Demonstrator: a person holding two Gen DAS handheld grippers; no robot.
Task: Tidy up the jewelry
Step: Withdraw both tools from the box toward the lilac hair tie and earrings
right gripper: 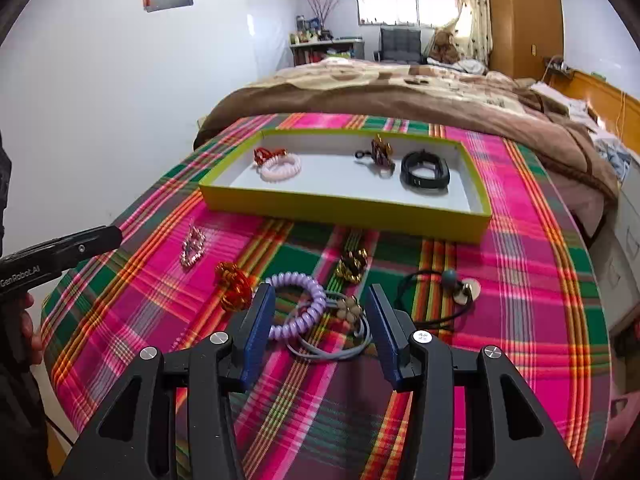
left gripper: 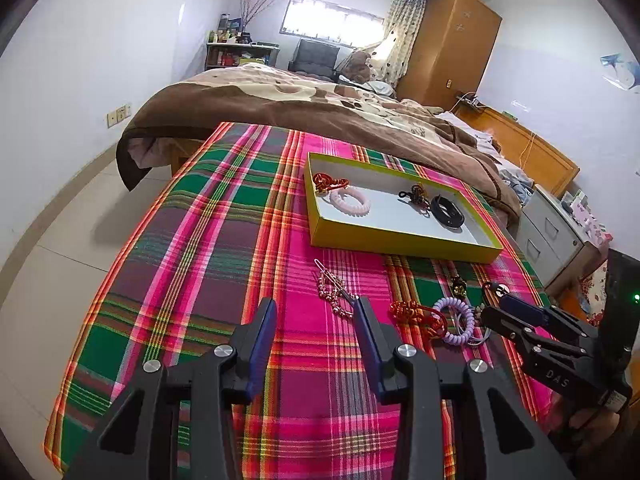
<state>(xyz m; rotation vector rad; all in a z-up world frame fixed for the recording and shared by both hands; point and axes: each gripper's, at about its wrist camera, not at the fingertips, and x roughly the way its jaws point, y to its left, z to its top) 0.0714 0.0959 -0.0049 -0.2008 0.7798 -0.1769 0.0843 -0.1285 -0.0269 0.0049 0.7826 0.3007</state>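
So the right gripper point(right gripper: 319, 300) hangs low over the plaid cloth point(right gripper: 520, 264), fingers wide apart with nothing in them, straddling the purple coil tie point(right gripper: 298, 304) at bottom centre of its view. My guess is that one's next for the tray point(right gripper: 344, 208), which sits across the middle of the frame already holding a pink coil point(right gripper: 280, 168), a red knot point(right gripper: 266, 154), a clip point(right gripper: 382, 152) and a black band point(right gripper: 425, 170). Tricky bit: a grey tie point(right gripper: 332, 350) with a flower charm point(right gripper: 349, 307) lies under and against the purple coil, so I'd pinch the coil's left loop to avoid dragging both. An orange knot point(right gripper: 234, 282) sits just left of the finger, a gold chain point(right gripper: 352, 266) beyond, a black cord point(right gripper: 432, 300) to the right. The left gripper point(left gripper: 316, 314) is open and empty too, near the beaded clip point(left gripper: 332, 286).
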